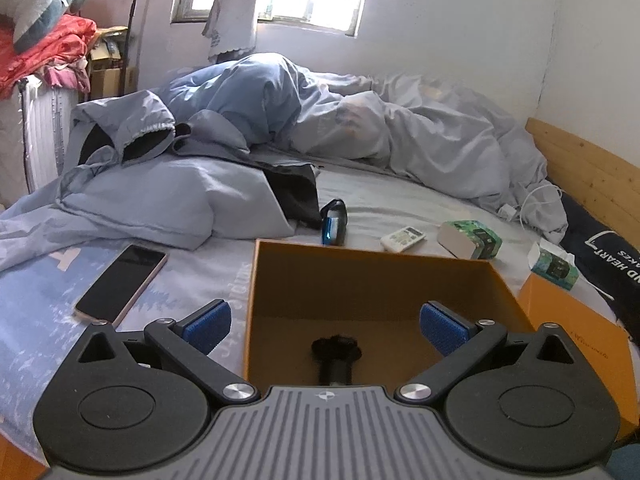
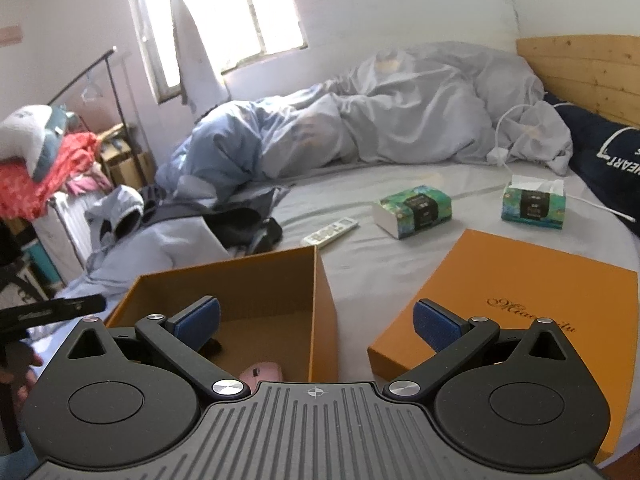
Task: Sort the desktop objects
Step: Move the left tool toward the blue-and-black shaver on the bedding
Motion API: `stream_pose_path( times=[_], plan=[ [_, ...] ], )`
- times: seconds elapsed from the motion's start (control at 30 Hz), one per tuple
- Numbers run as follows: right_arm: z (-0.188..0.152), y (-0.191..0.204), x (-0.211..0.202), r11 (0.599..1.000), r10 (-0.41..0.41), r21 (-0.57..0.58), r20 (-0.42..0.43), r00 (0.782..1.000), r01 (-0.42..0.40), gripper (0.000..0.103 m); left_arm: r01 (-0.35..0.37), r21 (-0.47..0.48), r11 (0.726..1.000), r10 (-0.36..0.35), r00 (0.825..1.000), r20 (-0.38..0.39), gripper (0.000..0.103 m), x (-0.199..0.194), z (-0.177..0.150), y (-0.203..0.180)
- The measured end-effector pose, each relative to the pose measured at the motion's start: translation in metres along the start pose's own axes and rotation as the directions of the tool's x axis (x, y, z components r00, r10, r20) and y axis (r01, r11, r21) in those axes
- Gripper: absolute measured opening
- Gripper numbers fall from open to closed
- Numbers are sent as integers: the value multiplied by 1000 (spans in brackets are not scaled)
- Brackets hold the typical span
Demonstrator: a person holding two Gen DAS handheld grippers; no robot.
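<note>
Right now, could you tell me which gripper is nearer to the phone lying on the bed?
Left. The left gripper hangs over the orange box, with the phone just beside it; the right wrist view shows no phone.

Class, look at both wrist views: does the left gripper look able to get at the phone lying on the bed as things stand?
Probably yes. The left gripper is open and empty over the orange box, and the phone lies flat on the bedsheet just left of the box, uncovered, with nothing between. It would only need to swing left.

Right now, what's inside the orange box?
The orange box holds a black fuzzy item and a pink object on its floor. The near floor is hidden behind each tool body, so anything else there can't be seen.
</note>
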State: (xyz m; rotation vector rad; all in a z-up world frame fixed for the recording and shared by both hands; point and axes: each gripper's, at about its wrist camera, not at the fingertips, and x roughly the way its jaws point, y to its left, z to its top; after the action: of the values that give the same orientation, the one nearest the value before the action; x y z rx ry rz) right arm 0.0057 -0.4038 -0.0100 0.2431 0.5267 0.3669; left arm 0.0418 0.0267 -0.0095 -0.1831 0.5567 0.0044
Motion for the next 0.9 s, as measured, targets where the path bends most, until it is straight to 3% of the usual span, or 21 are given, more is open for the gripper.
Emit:
stream_pose_path(
  times=[0.3,0.9],
  plan=[
    [-1,-10,-4,999,32,19,32,999,-33,103,4,-15,1000,-4,1000,-12,102,30,23,-11],
    [7,-54,11,992,-1,125,43,999,-4,103,11,83,996,-11,1000,-10,102,99,74,-49]
  ],
)
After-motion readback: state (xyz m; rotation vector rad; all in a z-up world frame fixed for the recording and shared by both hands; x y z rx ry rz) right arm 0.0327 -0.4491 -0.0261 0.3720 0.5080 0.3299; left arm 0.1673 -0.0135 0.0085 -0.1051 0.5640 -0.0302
